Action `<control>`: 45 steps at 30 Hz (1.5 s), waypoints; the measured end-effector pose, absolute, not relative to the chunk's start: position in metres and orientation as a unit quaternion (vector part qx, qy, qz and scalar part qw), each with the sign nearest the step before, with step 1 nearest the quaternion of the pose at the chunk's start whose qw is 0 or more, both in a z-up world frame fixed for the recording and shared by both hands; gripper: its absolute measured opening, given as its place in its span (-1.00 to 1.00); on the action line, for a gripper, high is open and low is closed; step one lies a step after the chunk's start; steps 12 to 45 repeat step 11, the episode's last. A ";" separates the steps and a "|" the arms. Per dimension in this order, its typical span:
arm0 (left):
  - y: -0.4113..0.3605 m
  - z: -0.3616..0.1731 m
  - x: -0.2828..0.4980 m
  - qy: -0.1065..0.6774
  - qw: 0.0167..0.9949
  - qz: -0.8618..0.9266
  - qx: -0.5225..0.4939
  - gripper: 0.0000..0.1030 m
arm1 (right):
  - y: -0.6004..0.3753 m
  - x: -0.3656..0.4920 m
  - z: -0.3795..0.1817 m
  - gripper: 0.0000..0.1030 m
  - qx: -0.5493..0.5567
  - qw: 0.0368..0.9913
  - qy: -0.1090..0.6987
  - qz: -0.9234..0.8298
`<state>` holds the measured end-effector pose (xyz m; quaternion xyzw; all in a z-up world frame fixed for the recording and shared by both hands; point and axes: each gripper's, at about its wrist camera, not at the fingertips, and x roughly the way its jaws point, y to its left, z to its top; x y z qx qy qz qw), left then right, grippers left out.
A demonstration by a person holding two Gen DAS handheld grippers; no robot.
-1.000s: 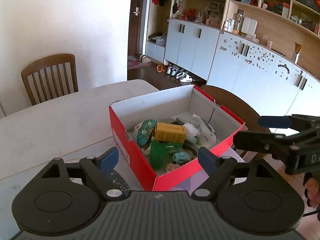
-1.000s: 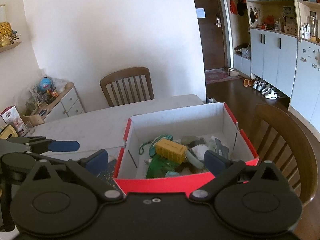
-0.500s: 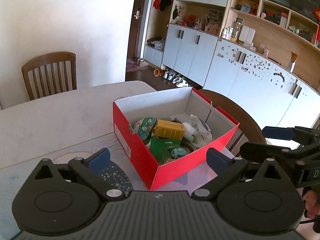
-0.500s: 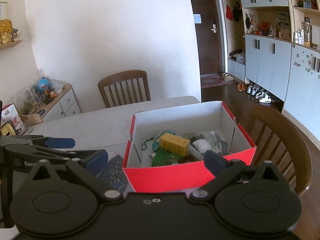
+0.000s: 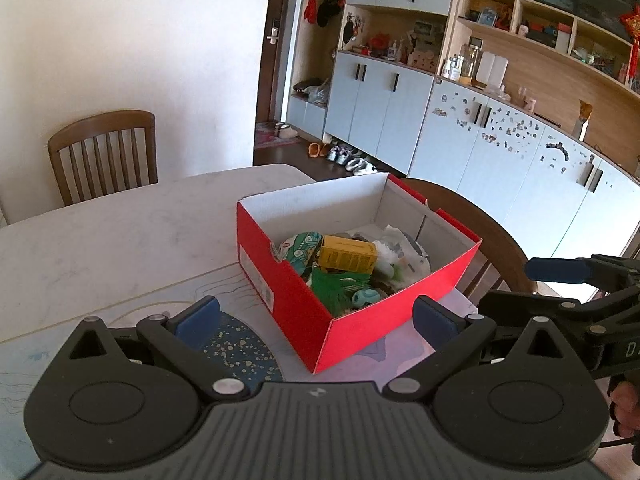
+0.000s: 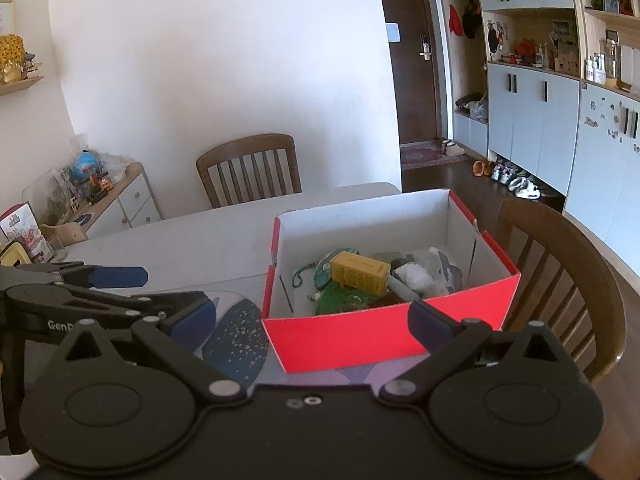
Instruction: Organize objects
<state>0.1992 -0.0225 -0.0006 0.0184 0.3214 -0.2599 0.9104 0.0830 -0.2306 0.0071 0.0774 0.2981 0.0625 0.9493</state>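
A red shoebox (image 5: 280, 280) (image 6: 380, 340) with no lid stands on the table, just ahead of both grippers. Inside lie a yellow carton (image 5: 347, 254) (image 6: 360, 272), a green plastic item (image 5: 332, 288), a teal patterned pouch (image 5: 302, 244) and crumpled white wrapping (image 6: 420, 274). My left gripper (image 5: 316, 316) is open wide short of the box's near corner, with nothing between its fingers. My right gripper (image 6: 311, 320) is also open and empty, facing the box's red end wall. Each gripper shows at the edge of the other's view.
The box sits on a printed mat (image 5: 240, 344) on a pale table (image 5: 120, 240). Wooden chairs stand at the far side (image 6: 248, 168) and right behind the box (image 6: 560, 260). Cabinets and shelves line the right wall; a low dresser (image 6: 120, 200) stands at the left.
Both grippers have drawn back from the box, which looks smaller and farther off. The left jaws spread wider early on, then held.
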 end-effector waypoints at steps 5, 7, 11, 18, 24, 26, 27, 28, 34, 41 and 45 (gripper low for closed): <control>-0.017 0.000 0.199 0.320 0.912 -0.255 0.014 1.00 | -0.229 0.082 0.006 0.98 0.083 0.947 0.304 0.058; -0.015 0.000 0.200 0.321 0.912 -0.255 0.013 1.00 | -0.228 0.081 0.006 0.98 0.083 0.947 0.305 0.057; -0.010 -0.001 0.201 0.322 0.912 -0.255 0.010 1.00 | -0.226 0.082 0.006 0.98 0.081 0.946 0.309 0.055; -0.010 -0.001 0.201 0.322 0.912 -0.255 0.010 1.00 | -0.226 0.082 0.006 0.98 0.081 0.946 0.309 0.055; -0.010 -0.001 0.201 0.322 0.912 -0.255 0.010 1.00 | -0.226 0.082 0.006 0.98 0.081 0.946 0.309 0.055; -0.010 -0.001 0.201 0.322 0.912 -0.255 0.010 1.00 | -0.226 0.082 0.006 0.98 0.081 0.946 0.309 0.055; -0.010 -0.001 0.201 0.322 0.912 -0.255 0.010 1.00 | -0.226 0.082 0.006 0.98 0.081 0.946 0.309 0.055; -0.010 -0.001 0.201 0.322 0.912 -0.255 0.010 1.00 | -0.226 0.082 0.006 0.98 0.081 0.946 0.309 0.055; -0.010 -0.001 0.201 0.322 0.912 -0.255 0.010 1.00 | -0.226 0.082 0.006 0.98 0.081 0.946 0.309 0.055; -0.010 -0.001 0.201 0.322 0.912 -0.255 0.010 1.00 | -0.226 0.082 0.006 0.98 0.081 0.946 0.309 0.055; -0.010 -0.001 0.201 0.322 0.912 -0.255 0.010 1.00 | -0.226 0.082 0.006 0.98 0.081 0.946 0.309 0.055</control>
